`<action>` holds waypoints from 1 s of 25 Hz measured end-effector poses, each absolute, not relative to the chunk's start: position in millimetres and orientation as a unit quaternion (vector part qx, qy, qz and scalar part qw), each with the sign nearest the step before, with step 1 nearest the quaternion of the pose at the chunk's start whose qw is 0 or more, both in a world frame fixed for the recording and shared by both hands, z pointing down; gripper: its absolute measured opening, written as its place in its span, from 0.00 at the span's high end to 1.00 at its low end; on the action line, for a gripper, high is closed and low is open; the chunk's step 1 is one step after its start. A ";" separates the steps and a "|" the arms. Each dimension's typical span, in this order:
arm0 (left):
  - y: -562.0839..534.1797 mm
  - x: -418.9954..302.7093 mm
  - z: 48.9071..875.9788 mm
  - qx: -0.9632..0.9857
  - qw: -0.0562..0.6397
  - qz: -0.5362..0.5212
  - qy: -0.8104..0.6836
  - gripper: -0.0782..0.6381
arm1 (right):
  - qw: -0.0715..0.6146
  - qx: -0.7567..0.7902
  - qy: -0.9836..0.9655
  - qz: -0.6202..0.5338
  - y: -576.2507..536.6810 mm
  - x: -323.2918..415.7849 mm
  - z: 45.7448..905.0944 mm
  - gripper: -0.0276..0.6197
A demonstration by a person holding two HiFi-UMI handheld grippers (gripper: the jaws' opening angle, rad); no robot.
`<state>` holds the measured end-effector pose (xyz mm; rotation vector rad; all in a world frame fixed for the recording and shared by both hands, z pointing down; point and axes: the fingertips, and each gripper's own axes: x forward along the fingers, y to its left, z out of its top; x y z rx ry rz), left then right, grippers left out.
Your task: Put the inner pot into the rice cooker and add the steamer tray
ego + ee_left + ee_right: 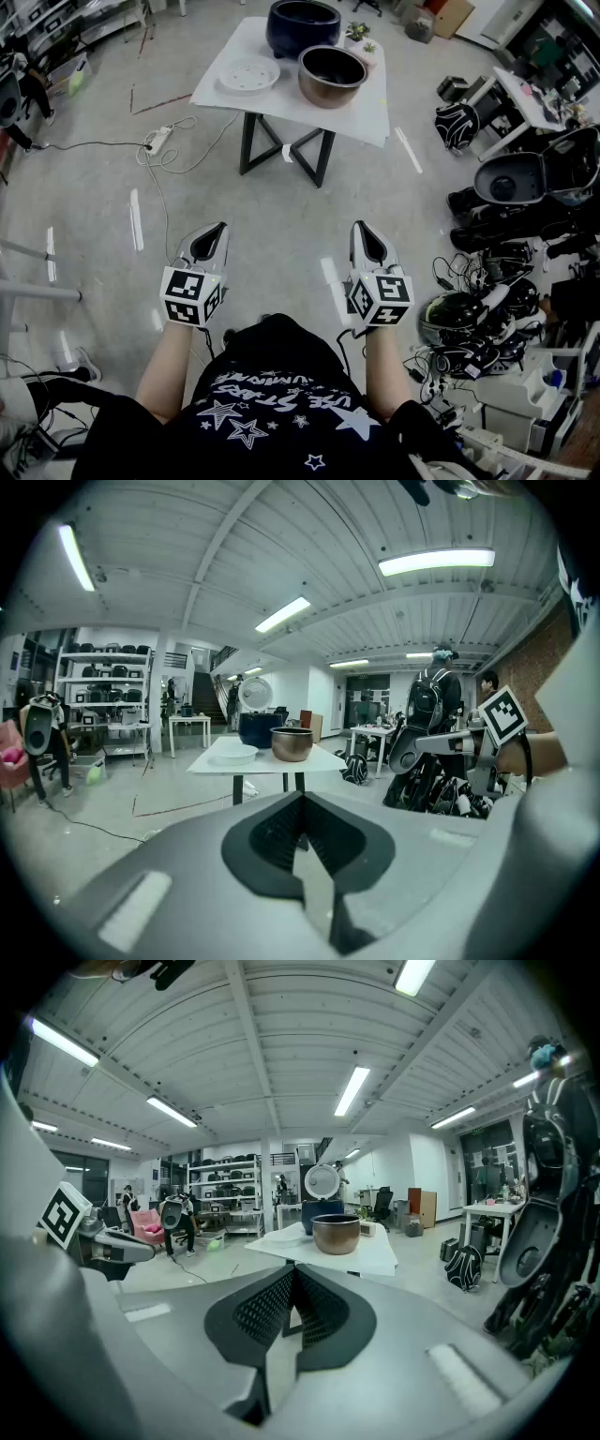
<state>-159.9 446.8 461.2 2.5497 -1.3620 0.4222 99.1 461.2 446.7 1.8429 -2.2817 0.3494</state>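
Cookware grouped on white table [375, 117] at top of head view. Inner pot [333, 75], copper-coloured, upright with mouth up, at the table's right side. Steamer tray [248, 75], white and round, flat on the tabletop to the left of the inner pot, apart from it. Rice cooker [303, 26], dark blue and open-topped, behind and between the two, near the far edge. Small potted plant [357, 33] just right of the rice cooker.

Well apart from all of this, low in the head view: left gripper [222, 226] and right gripper [359, 226], held side by side above bare grey floor, both pointed toward the table. Left gripper roughly in line with the steamer tray, right gripper roughly in line with the inner pot.

Left gripper view: jaws pressed together at the tips, nothing between them [301, 799]; far beyond the tips, inner pot [292, 743], steamer tray [234, 753] and rice cooker [258, 728] on the table.

Right gripper view: jaws likewise closed tip to tip, holding nothing [293, 1269]; inner pot [336, 1234] far ahead, just right of the tips.

Power strip [157, 141] with cable on the floor left of the table; heap of dark appliances [525, 178] along the right wall.
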 end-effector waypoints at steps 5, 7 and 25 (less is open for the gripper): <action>445.3 -146.9 463.2 0.871 0.109 0.149 -0.455 0.89 | 0.091 0.618 -0.770 0.131 452.9 104.8 452.0 0.92; 448.2 -146.0 466.4 0.870 0.114 0.151 -0.455 0.89 | 0.091 0.617 -0.771 0.131 451.4 105.4 452.2 0.92; 424.2 -138.0 434.6 0.874 0.106 0.095 -0.465 0.62 | 0.065 0.601 -0.786 0.134 427.0 107.2 424.9 0.81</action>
